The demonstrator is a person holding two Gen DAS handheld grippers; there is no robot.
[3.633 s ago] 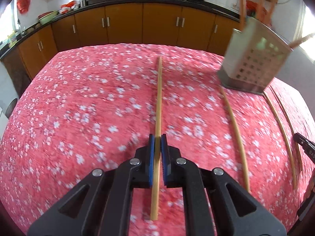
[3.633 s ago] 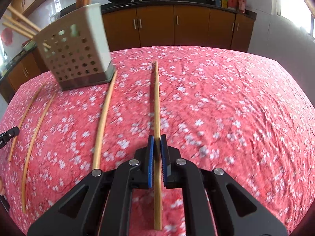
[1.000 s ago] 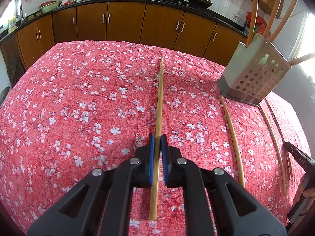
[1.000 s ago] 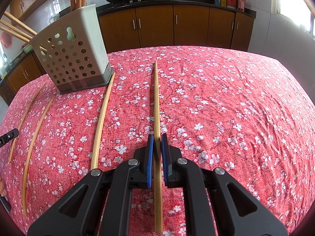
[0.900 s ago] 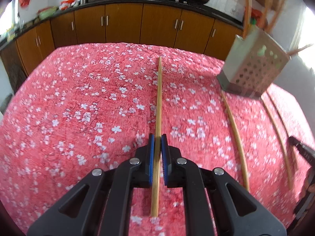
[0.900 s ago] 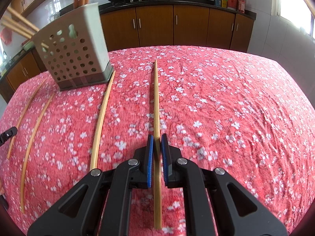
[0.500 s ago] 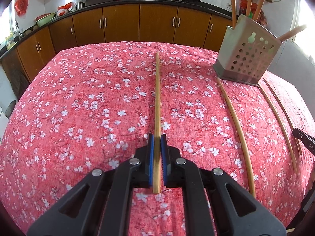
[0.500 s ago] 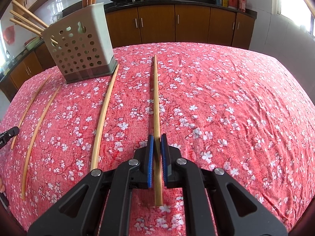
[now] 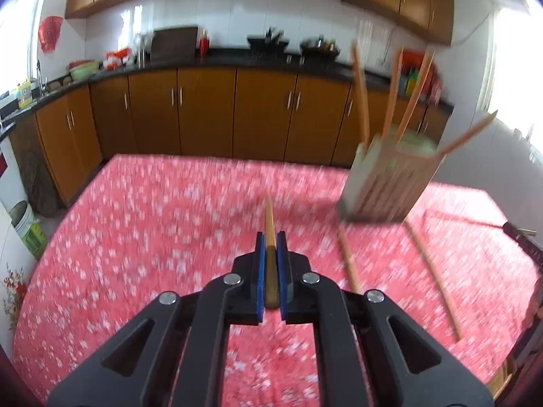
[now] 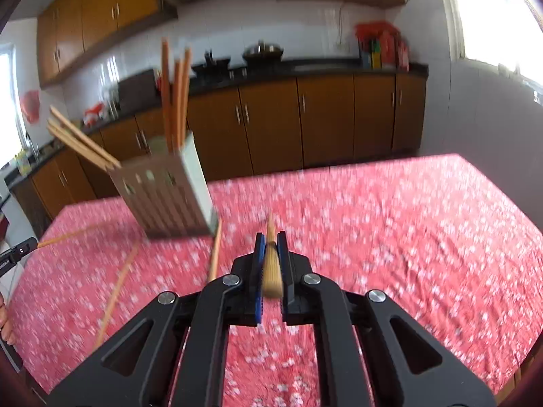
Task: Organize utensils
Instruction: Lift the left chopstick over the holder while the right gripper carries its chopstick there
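Left wrist view: the left gripper is clamped on a wooden chopstick, its blue pads pressing both sides, the stick pointing forward above the red floral tablecloth. Ahead to the right stands a perforated utensil holder with chopsticks leaning out, and loose chopsticks lie on the cloth before it. Right wrist view: the right gripper likewise pinches a second chopstick, the holder to its left. Both views are blurred
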